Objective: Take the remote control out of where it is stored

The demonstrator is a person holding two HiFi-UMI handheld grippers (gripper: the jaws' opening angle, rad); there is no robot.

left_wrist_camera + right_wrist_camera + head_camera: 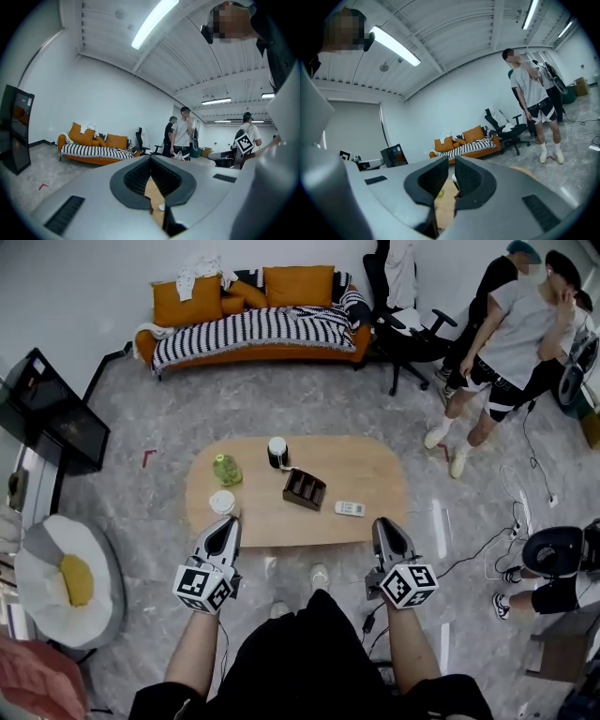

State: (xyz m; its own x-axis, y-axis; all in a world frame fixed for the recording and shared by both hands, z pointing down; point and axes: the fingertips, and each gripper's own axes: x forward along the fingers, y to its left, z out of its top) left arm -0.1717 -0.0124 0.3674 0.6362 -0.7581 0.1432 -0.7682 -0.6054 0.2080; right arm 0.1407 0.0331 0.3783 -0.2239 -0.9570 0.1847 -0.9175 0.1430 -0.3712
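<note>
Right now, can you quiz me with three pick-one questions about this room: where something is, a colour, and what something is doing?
1. Where is the remote?
A. on the table, right of the holder
B. on the floor
C. inside the holder

2. What colour is the sofa?
A. blue
B. orange
C. green

3. What do the left hand-held gripper and right hand-held gripper hold?
A. a cup
B. the remote
C. nothing

Answers: 1 A, it lies flat on the wood beside the holder. 2 B, its cushions are orange. 3 C, nothing sits between either pair of jaws.
</note>
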